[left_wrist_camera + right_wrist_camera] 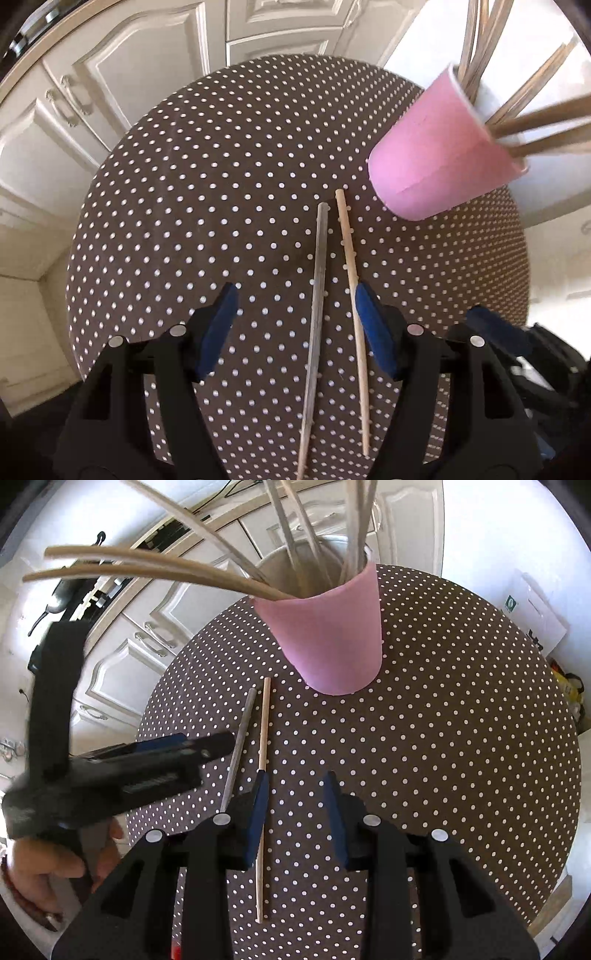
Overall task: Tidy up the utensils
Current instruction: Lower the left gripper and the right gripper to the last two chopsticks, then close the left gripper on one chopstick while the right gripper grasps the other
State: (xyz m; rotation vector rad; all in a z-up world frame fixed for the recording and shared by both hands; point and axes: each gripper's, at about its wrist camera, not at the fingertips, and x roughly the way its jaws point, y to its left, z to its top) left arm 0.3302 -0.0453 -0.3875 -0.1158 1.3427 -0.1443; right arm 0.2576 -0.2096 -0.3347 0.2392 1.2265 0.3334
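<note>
Two chopsticks lie side by side on the dotted round table: a grey one [317, 295] [238, 738] and a light wooden one [351, 288] [264, 723]. A pink cup [439, 158] [328, 635] holding several chopsticks stands just beyond their far tips. My left gripper [295, 306] is open and hovers low over both loose chopsticks, which lie between its fingers. It shows at the left of the right wrist view [207, 749]. My right gripper [295, 786] is open and empty; its left finger hides part of the wooden chopstick.
The brown polka-dot table [184, 206] [443, 738] ends close behind the cup. White kitchen cabinets [110, 74] [122, 664] stand beyond its far edge. A hand [44, 867] holds the left gripper's grip.
</note>
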